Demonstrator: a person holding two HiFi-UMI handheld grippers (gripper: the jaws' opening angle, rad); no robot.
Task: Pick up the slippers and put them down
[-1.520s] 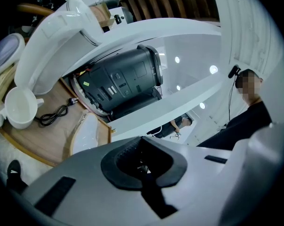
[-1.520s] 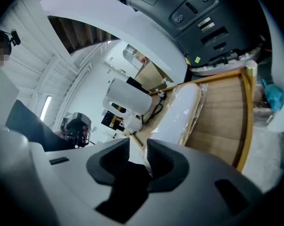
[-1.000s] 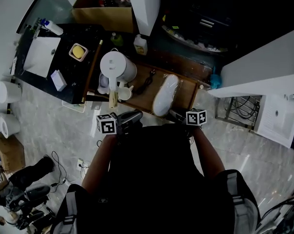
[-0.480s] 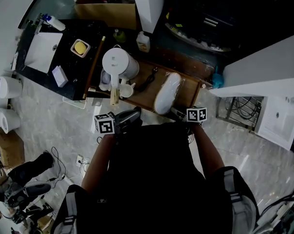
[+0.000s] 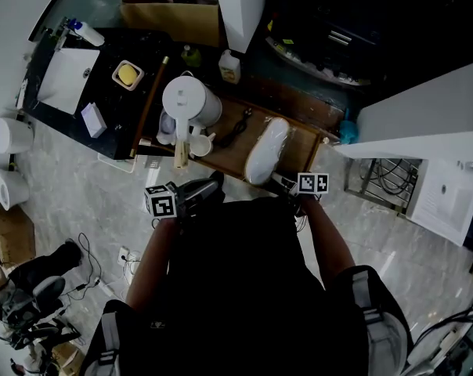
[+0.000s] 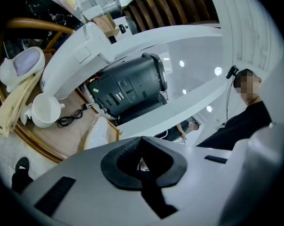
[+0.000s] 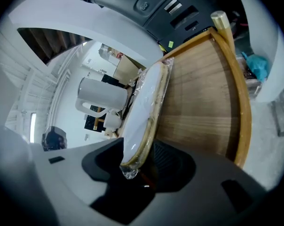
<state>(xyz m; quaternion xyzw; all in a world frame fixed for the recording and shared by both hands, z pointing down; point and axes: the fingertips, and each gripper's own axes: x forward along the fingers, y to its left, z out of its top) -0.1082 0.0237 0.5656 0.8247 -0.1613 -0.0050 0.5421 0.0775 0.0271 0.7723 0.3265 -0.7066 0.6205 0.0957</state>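
Note:
One white slipper (image 5: 265, 149) wrapped in clear plastic lies on the wooden tray (image 5: 301, 143), toe pointing away. In the right gripper view the slipper (image 7: 146, 107) stands on edge, and its near end reaches into my right gripper (image 7: 139, 166). That gripper's jaws are opening and stand wide, with a gap beside the slipper. In the head view my right gripper (image 5: 281, 182) is at the tray's front edge. My left gripper (image 5: 217, 182) hovers just left of it, in front of the tray. Its jaws (image 6: 143, 161) look closed with nothing between them. The slipper (image 6: 99, 133) shows ahead of it.
A white kettle (image 5: 185, 104), a white cup (image 5: 199, 146) and a black cable (image 5: 236, 128) share the tray's left half. A dark counter (image 5: 111, 112) with a sponge dish lies to the left. White cabinets stand to the right, and cables lie on the floor.
My right gripper has sunk a little at the slipper's near end. The slipper lies in the same spot on the tray. My left gripper has barely shifted.

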